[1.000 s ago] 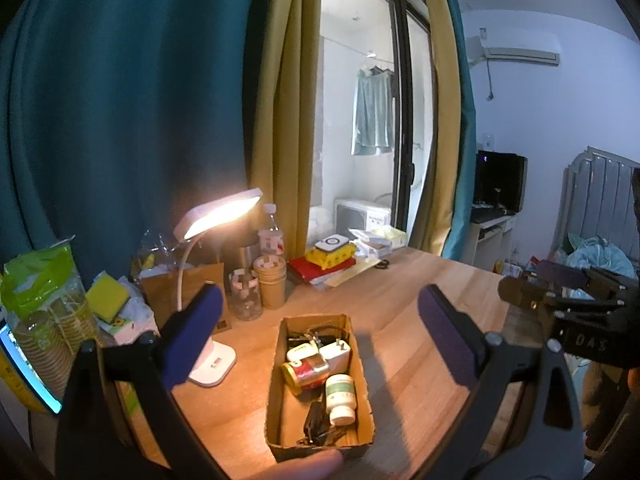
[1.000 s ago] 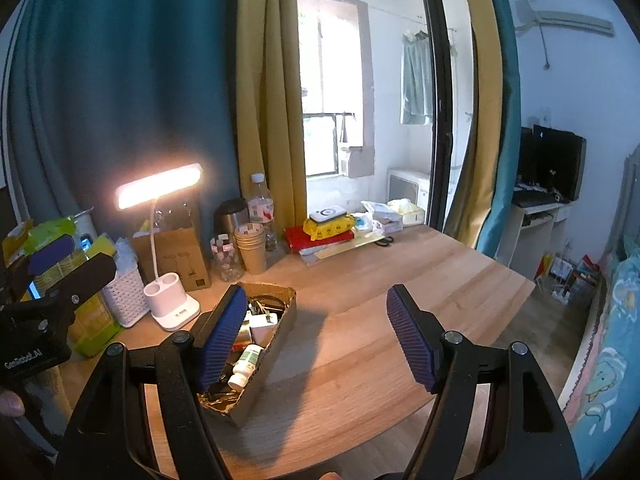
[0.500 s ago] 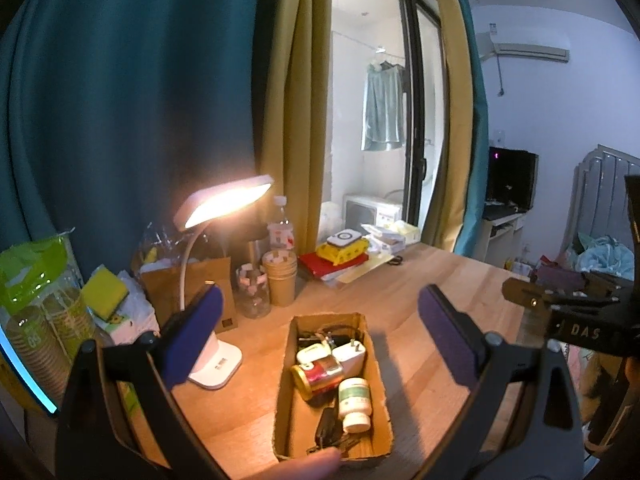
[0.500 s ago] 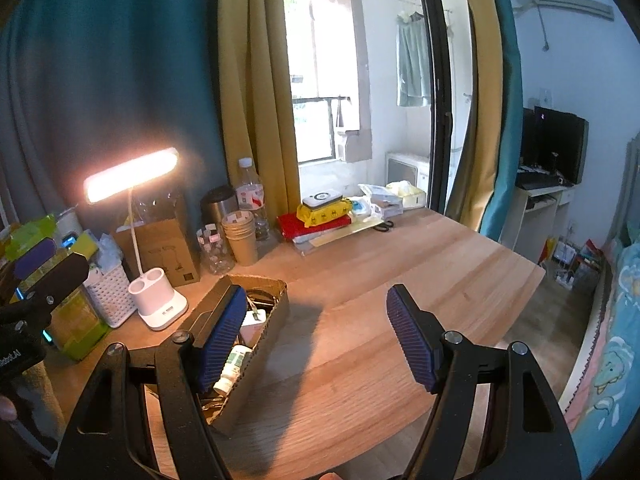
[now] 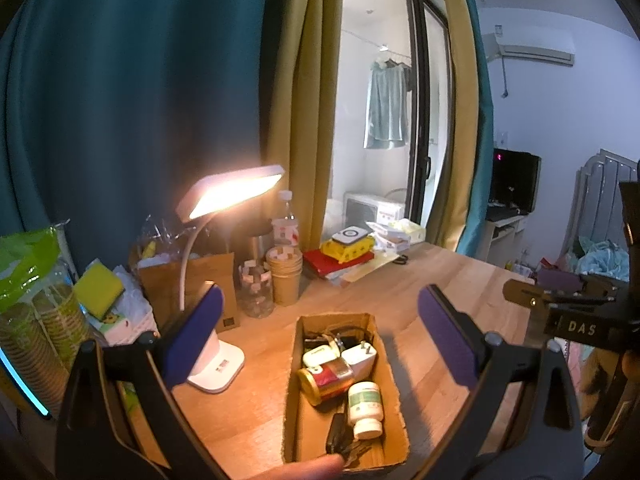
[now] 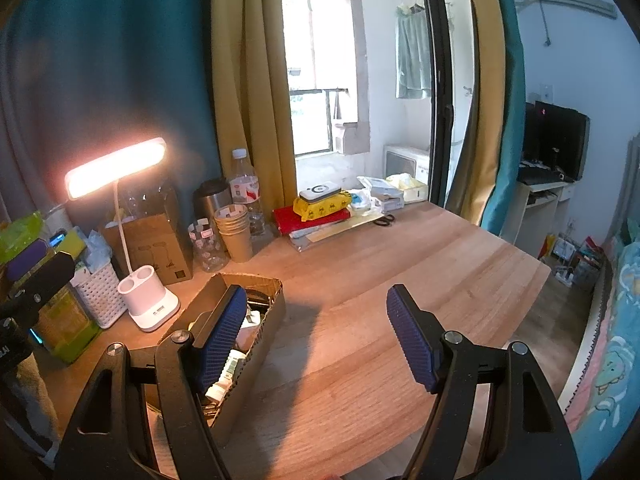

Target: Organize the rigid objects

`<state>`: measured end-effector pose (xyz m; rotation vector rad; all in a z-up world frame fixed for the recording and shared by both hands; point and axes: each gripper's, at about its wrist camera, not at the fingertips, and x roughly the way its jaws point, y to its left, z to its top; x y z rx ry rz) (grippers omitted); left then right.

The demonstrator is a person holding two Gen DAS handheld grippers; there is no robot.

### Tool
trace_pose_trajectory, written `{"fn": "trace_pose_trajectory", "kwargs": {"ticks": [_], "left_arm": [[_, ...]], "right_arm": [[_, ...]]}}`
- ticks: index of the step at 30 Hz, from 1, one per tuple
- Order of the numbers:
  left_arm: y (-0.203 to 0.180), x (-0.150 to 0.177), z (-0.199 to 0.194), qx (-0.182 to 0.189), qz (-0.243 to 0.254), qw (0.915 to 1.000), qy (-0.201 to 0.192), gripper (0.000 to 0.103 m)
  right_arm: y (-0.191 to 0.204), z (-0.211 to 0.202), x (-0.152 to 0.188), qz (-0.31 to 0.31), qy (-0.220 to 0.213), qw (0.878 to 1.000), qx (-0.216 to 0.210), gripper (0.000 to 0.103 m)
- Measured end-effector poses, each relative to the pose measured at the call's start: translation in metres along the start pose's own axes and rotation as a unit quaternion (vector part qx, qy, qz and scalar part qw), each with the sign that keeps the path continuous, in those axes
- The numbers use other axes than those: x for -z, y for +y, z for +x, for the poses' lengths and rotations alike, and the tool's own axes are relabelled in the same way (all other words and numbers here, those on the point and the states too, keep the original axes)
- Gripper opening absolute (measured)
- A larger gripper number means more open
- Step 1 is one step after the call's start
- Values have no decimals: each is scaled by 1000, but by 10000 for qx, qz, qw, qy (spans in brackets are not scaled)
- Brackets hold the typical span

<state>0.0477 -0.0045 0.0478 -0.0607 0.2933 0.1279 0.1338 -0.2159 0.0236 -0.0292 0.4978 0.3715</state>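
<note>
Both claws wide open and empty: left claw [image 5: 318,336] above the box [image 5: 394,412], right claw [image 6: 316,336] over bare counter [image 6: 420,264] just right of it. Box sits on counter beside lamp [image 5: 218,366], holding can [image 5: 326,376], bottle [image 5: 364,408], charger [image 5: 360,356].

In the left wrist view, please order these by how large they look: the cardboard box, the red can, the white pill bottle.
1. cardboard box, clearly largest.
2. red can and white pill bottle look alike in size; the bottle lies nearer the camera, so I leave them unranked.
</note>
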Motion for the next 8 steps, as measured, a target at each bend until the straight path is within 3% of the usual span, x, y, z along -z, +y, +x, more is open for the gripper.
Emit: {"fn": "trace_pose_trajectory", "kwargs": {"ticks": [8], "left_arm": [[24, 16, 24, -344, -198, 9988, 284, 99]], "right_arm": [[6, 32, 2, -248, 165, 9995, -127, 76]]}}
